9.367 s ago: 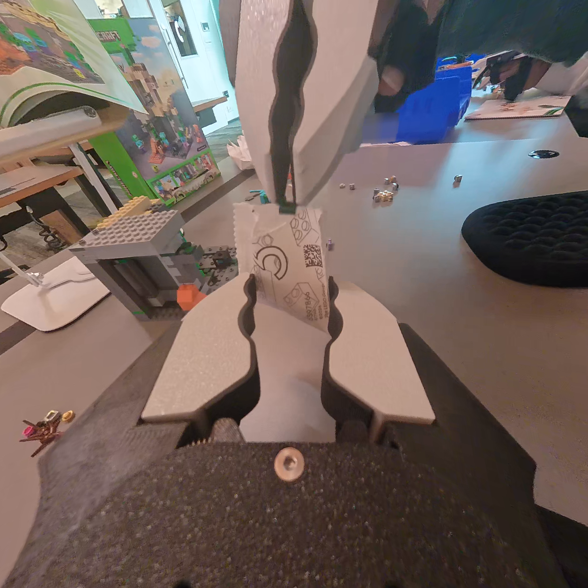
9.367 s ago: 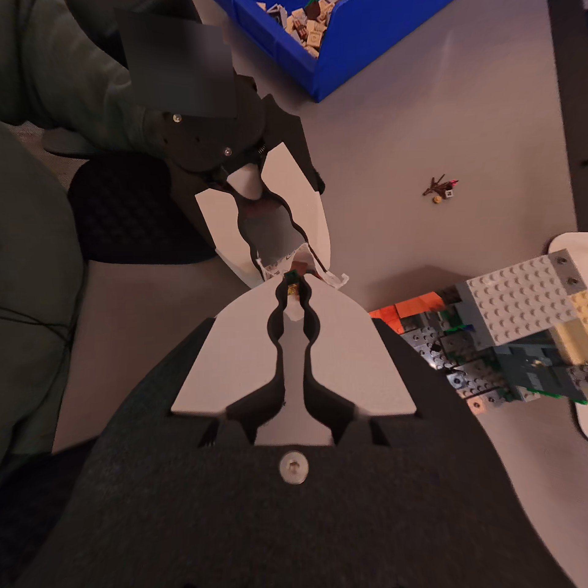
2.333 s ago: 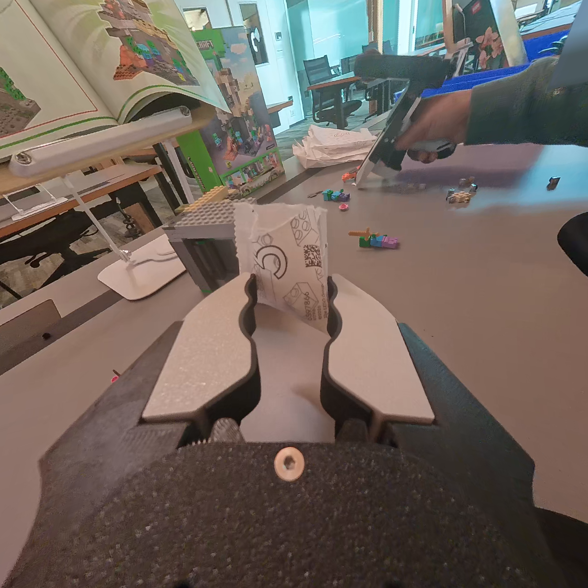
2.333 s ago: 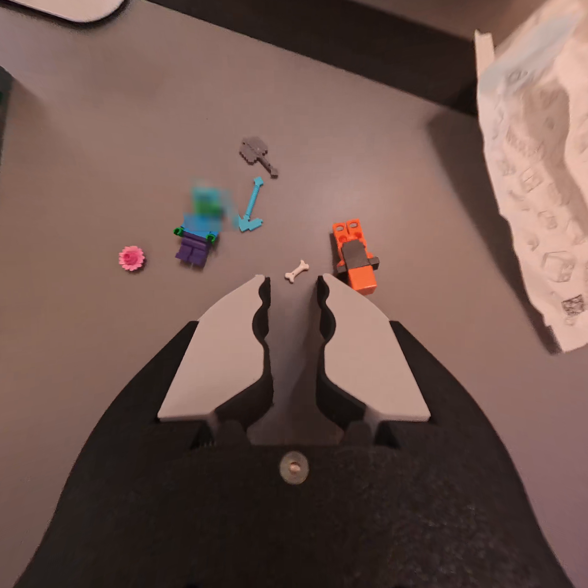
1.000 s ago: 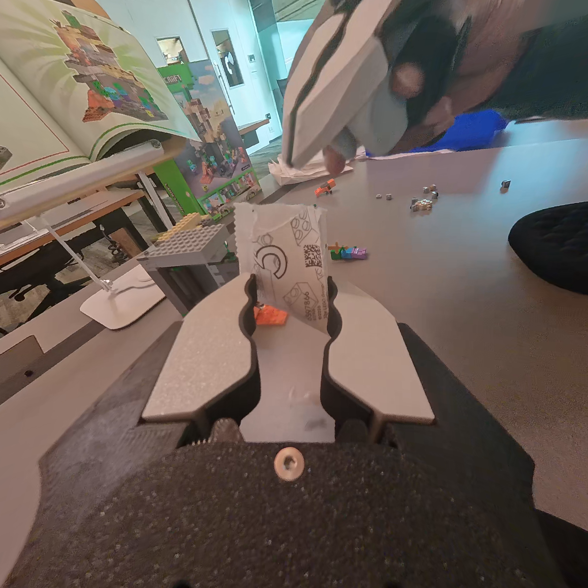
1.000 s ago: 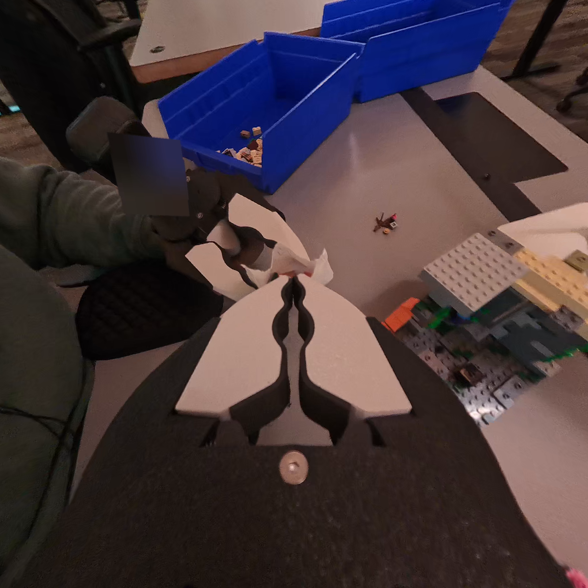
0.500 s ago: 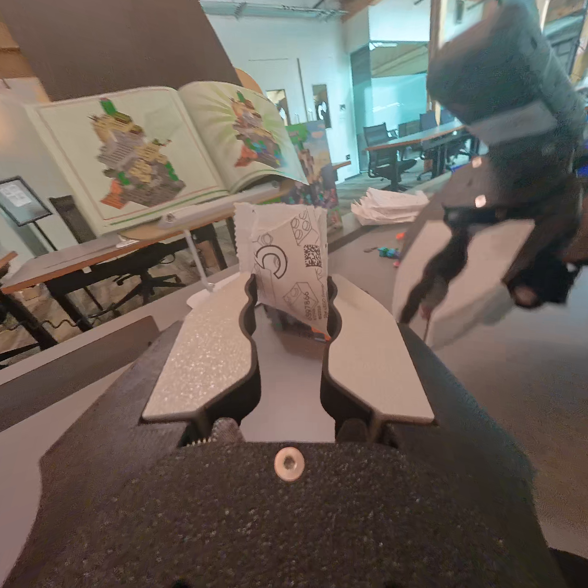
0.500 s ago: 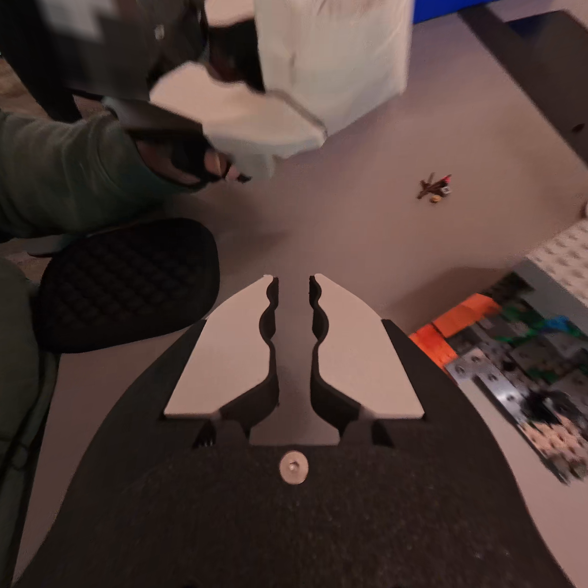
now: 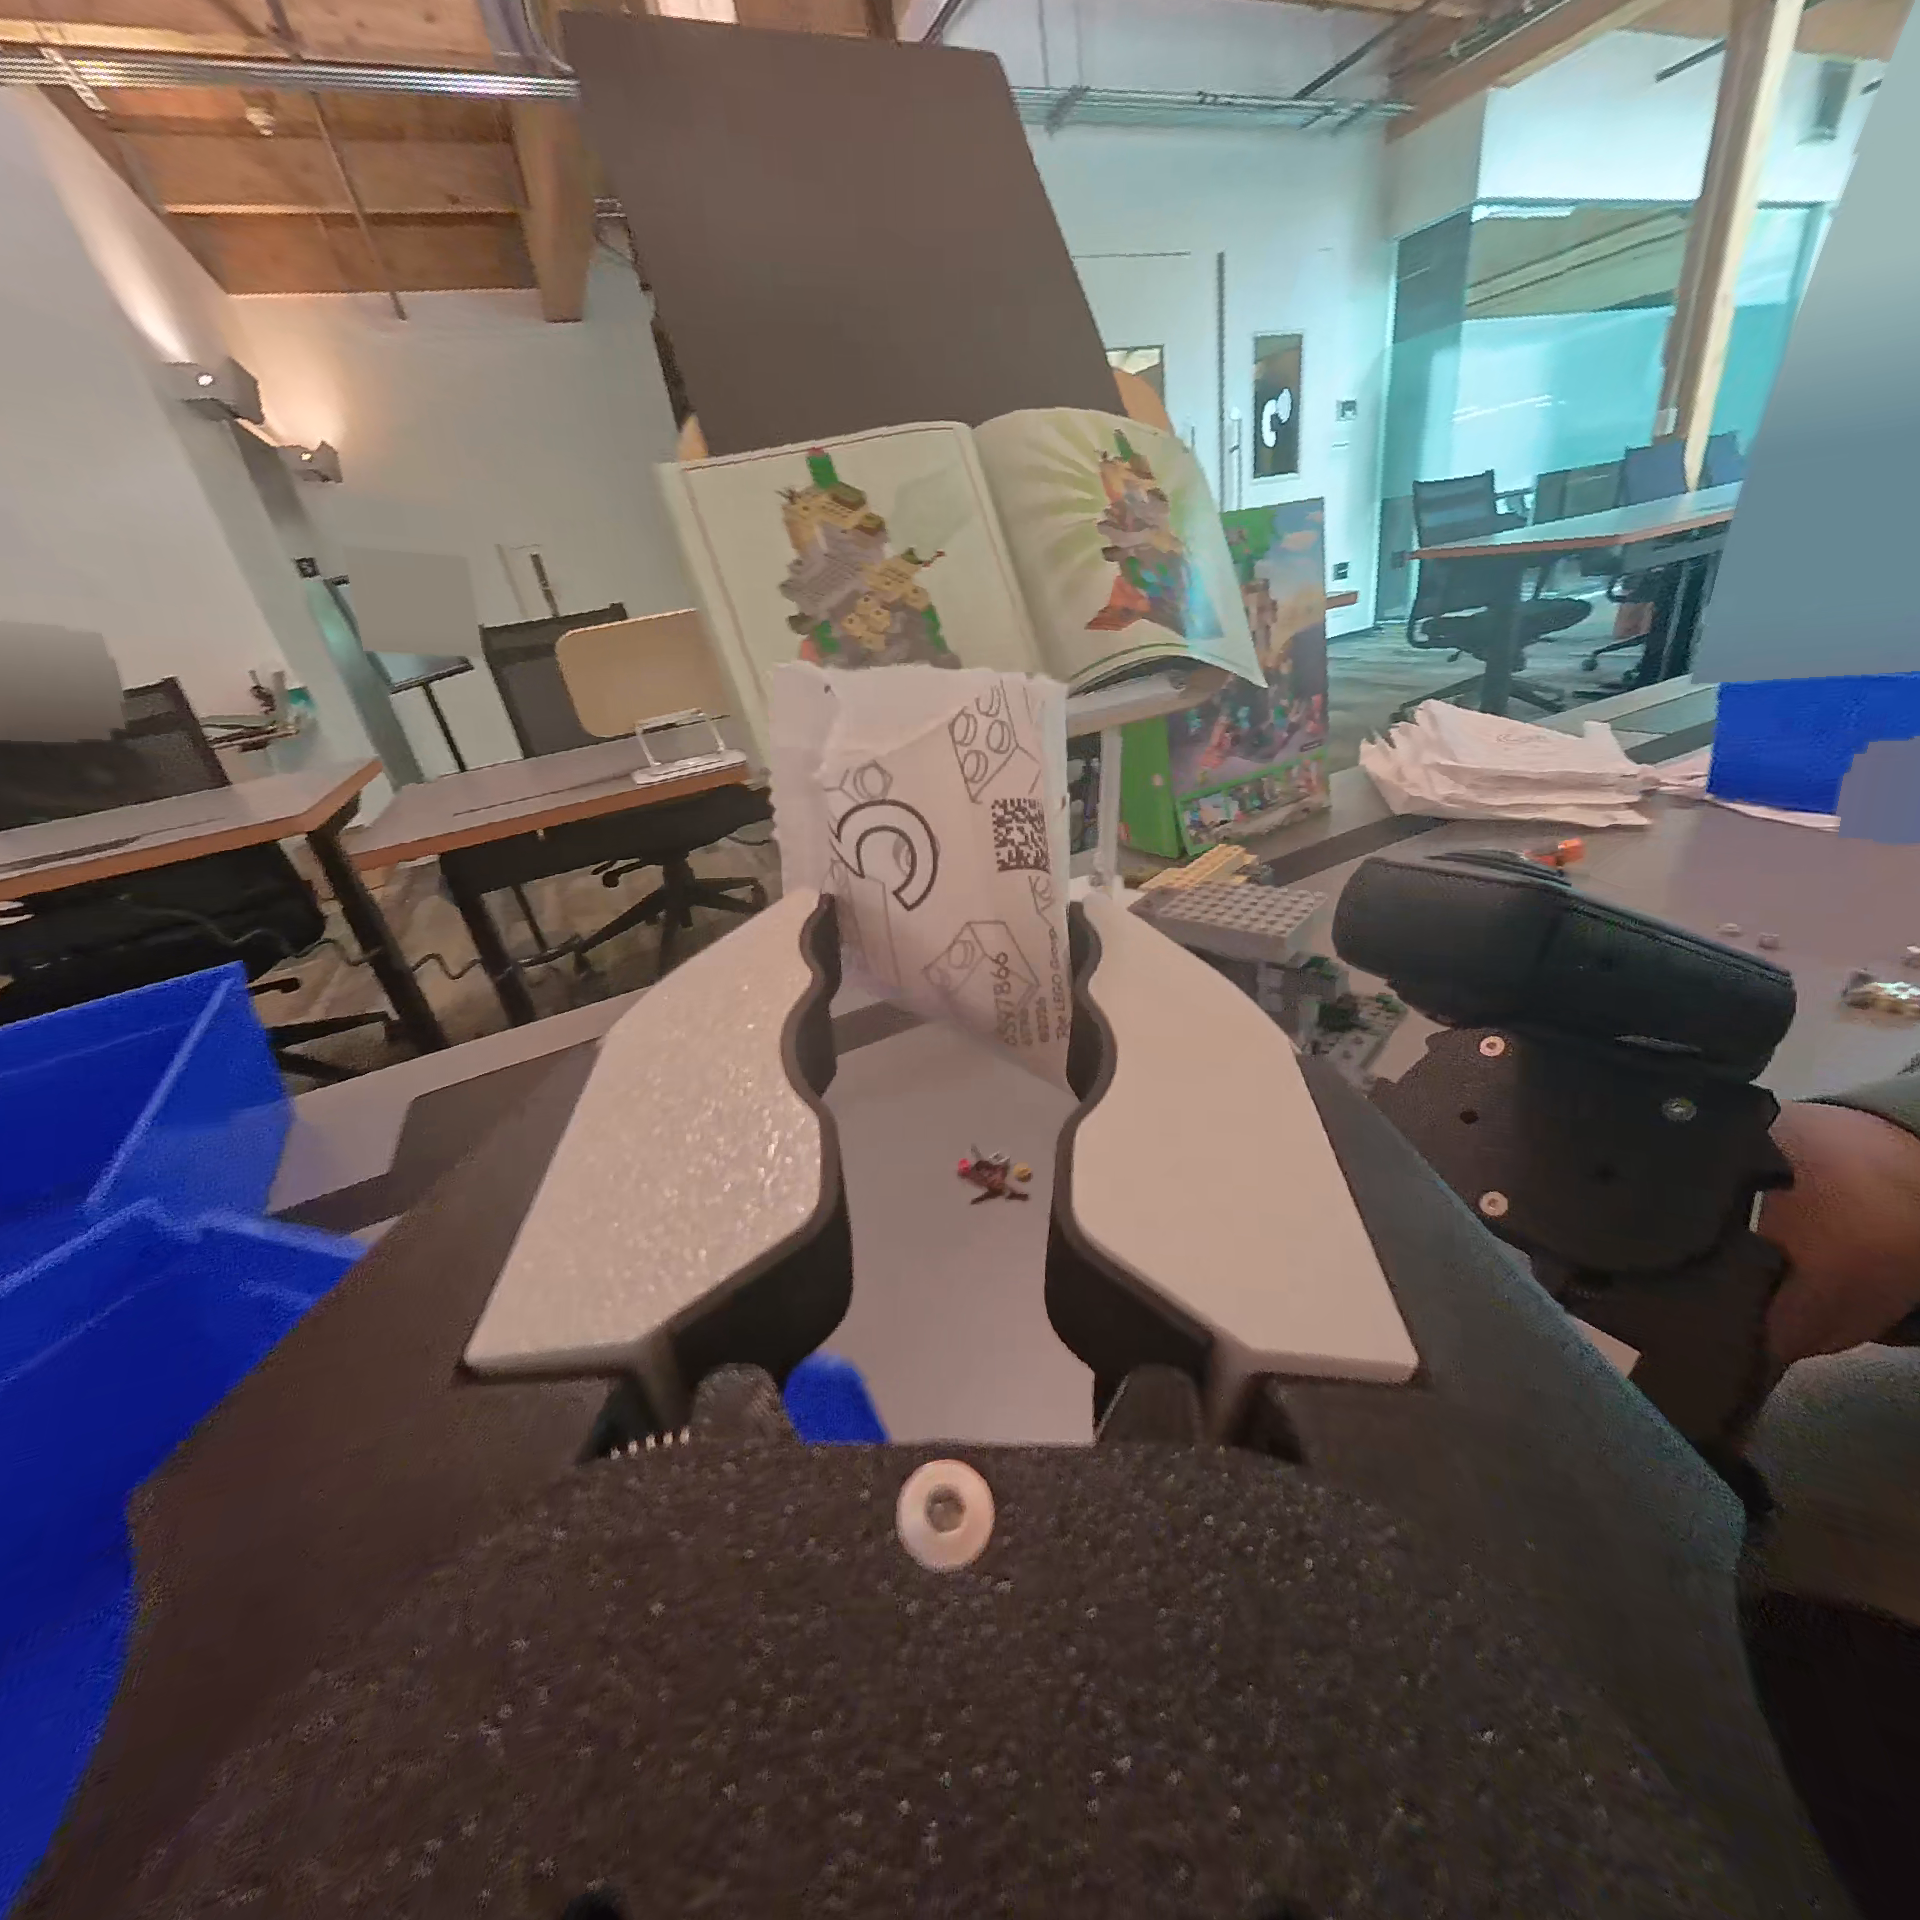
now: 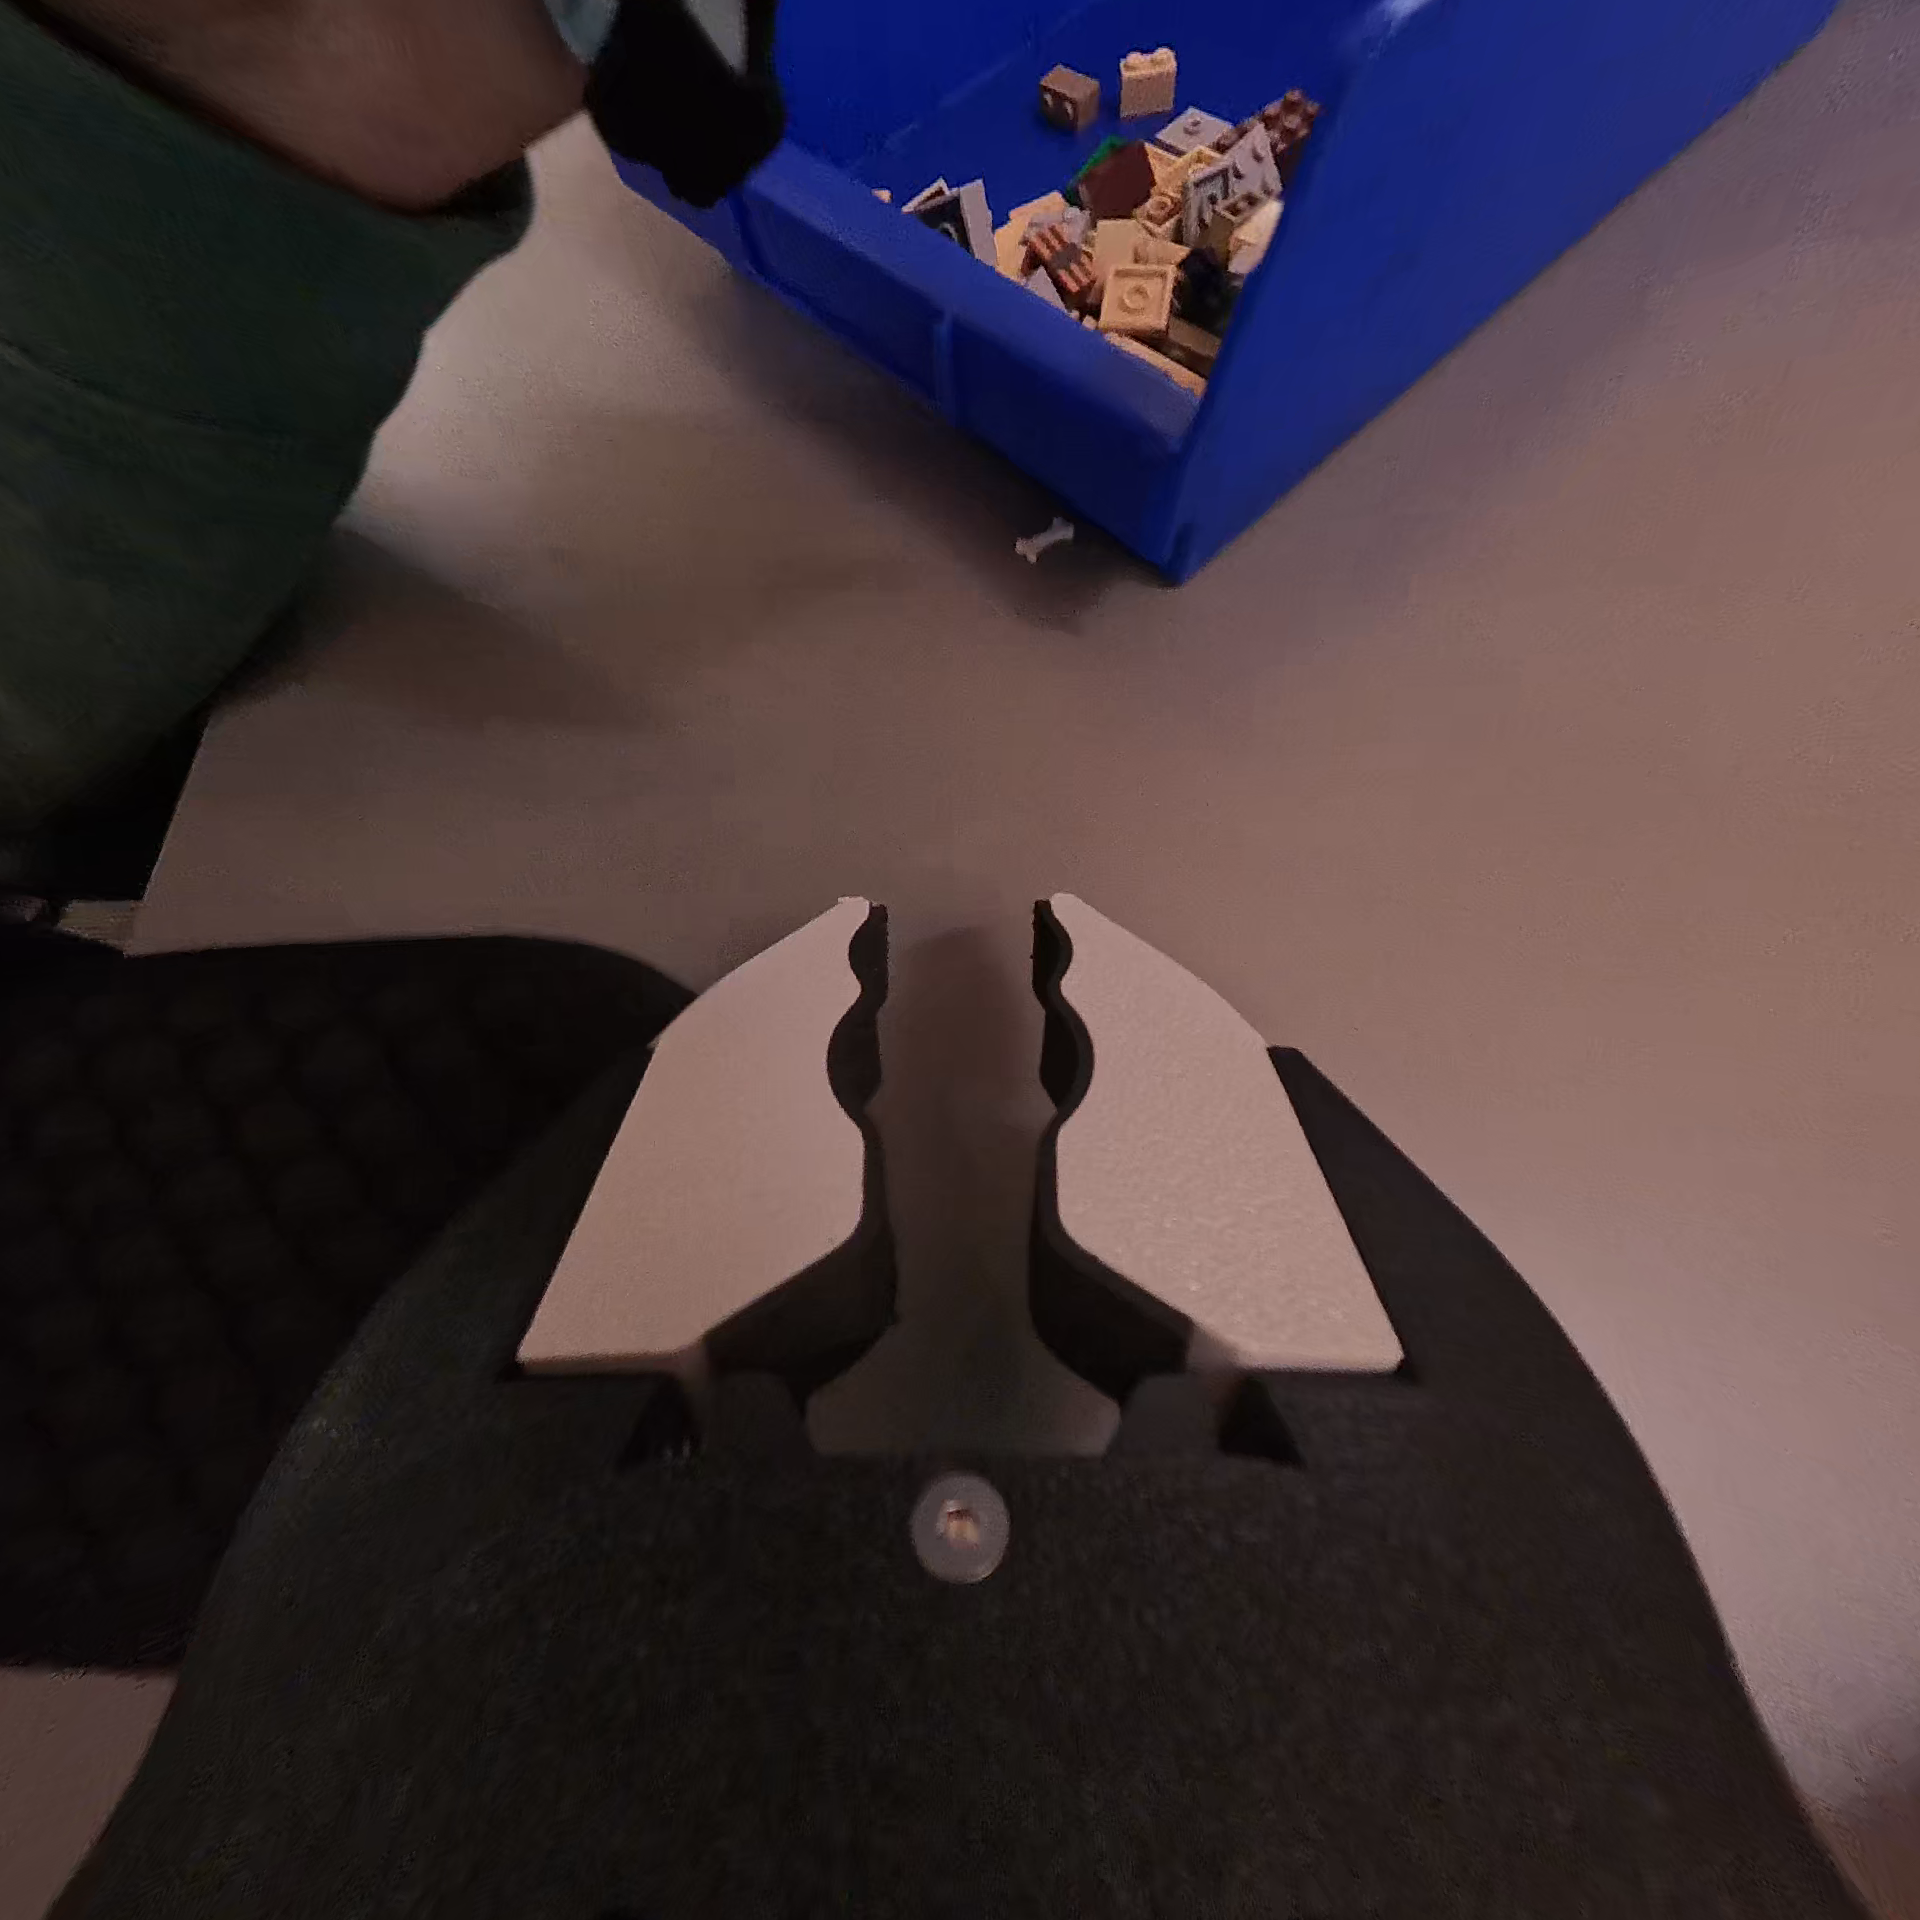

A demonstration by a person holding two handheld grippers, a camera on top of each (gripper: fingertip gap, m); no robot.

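Two pale fingers of the left gripper (image 9: 948,914) are pinching a torn white paper bag (image 9: 935,842) upright between their tips; the bag's printed face is blocking part of the open instruction book (image 9: 935,561) on its stand behind. Below the bag, a tiny dark cluster of pieces (image 9: 992,1172) is lying on the grey table (image 9: 1714,935), too small to make out. The right gripper (image 10: 958,909) is hanging with its fingers parted and nothing between them, over bare table near a black textured pad (image 10: 260,1195) at the left edge. Ahead, a small white bone piece (image 10: 1042,540) is lying just beside the blue bin (image 10: 1403,260) of mixed bricks, which is cut off by the frame. Blurred sleeve and hand are filling the upper left corner.
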